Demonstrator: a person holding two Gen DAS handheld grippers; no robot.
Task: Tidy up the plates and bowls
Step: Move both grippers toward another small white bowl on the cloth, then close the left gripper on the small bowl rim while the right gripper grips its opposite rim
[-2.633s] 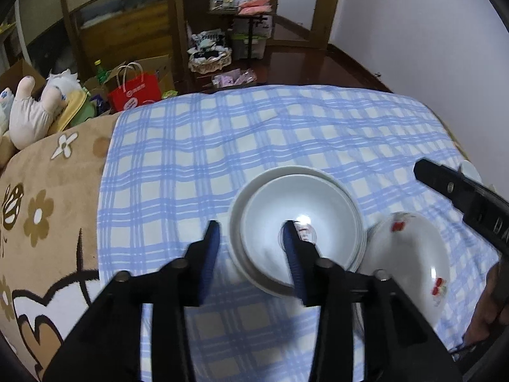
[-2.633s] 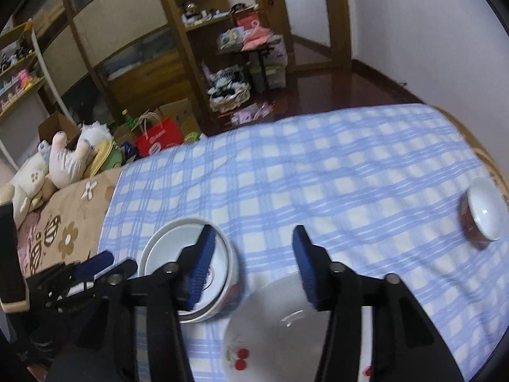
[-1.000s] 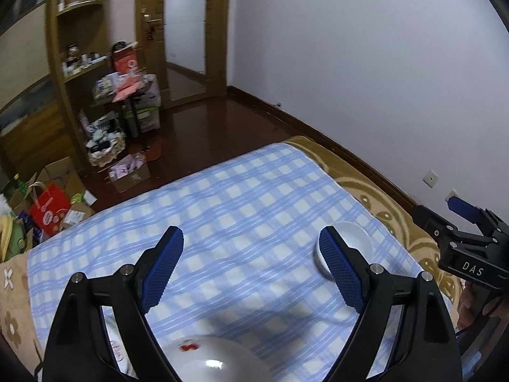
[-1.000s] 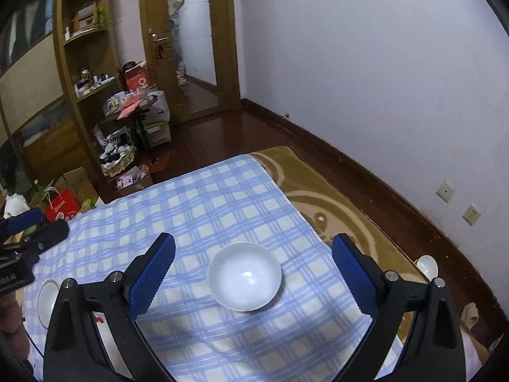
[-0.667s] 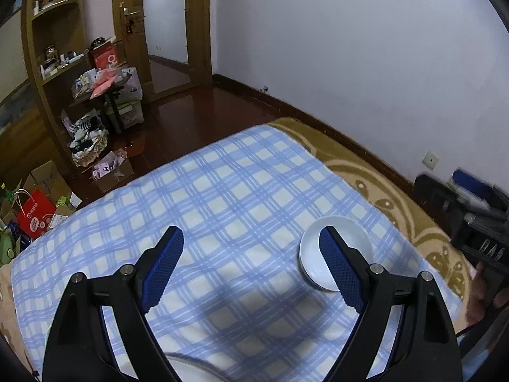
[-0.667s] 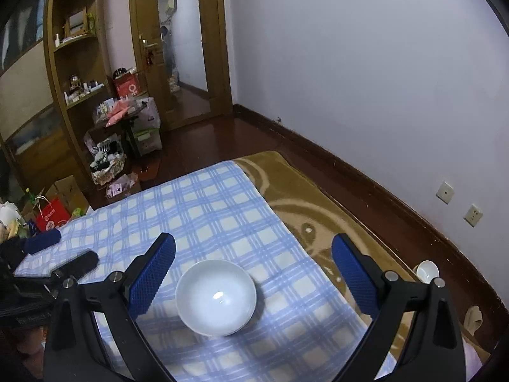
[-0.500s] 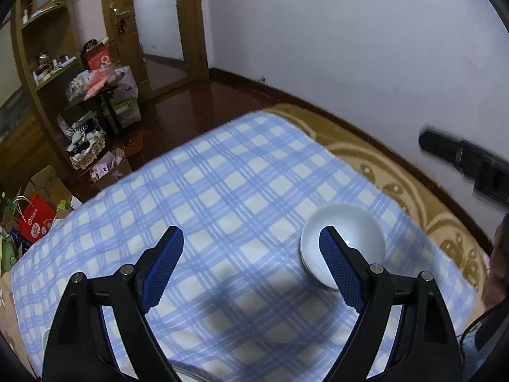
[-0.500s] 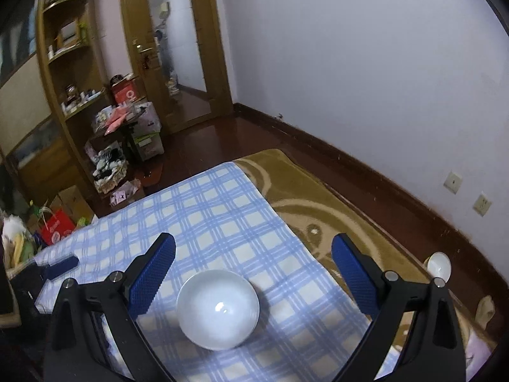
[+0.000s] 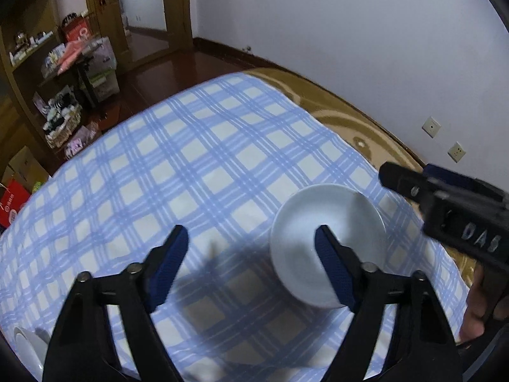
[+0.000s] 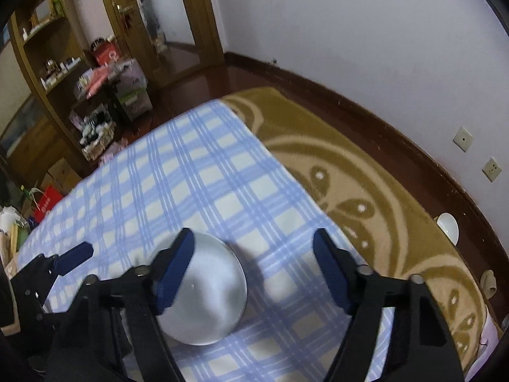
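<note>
The white bowl (image 9: 327, 238) is sitting upright on the blue checked cloth (image 9: 206, 165) of the bed, near its corner, and it is the thing I am going for. In the left wrist view my left claw (image 9: 251, 254) is straddling the bowl's near-left rim: the right-hand pad is overlapping the bowl's inside, the left-hand pad is standing out over bare cloth. In the right wrist view the same bowl (image 10: 210, 293) is lying under the left-hand pad of my right claw (image 10: 253, 258), with the other pad out over cloth on the far side.

Both claws are closing but are well apart at this instant; no pad is pressing on the rim, and nothing is being held.

Step in hand, as I judge it: approach to pick this lone bowl. The next move is calling for one claw only to take the rim wall between its pads; the right claw (image 9: 445, 197) is crowding in from the bowl's right, so a collision is a risk.

Against the frames of a second ago: both claws are standing narrower, the bowl is showing larger and nearer, and it is sitting further left between my right claw's pads than the centred position it had.
</note>
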